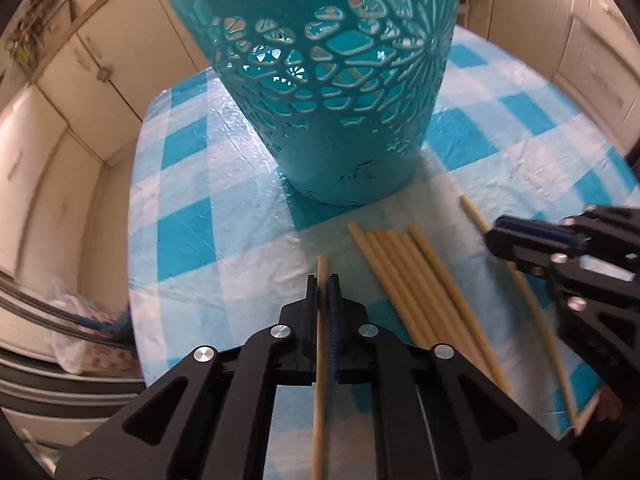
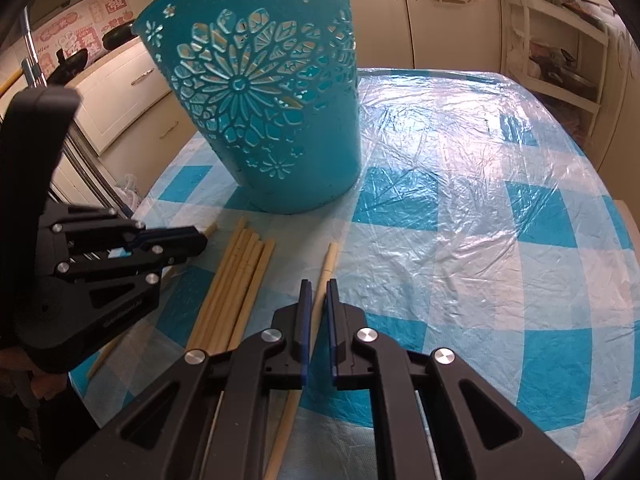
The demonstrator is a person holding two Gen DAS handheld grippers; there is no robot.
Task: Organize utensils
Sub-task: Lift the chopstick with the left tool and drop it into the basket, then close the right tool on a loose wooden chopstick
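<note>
Kitchen, cream cupboards (image 2: 132,92) behind; blue-and-white checked tablecloth (image 2: 460,208) under clear plastic. Teal cut-out bucket (image 2: 272,112) upright, upper centre of both views. Bundle of pale chopsticks (image 1: 416,280) flat on the cloth, lower centre right in the left view. Left gripper (image 1: 323,284) closed on one chopstick (image 1: 321,268). Right gripper (image 2: 316,292) nearly closed around another chopstick (image 2: 329,268); pad contact unclear.
</note>
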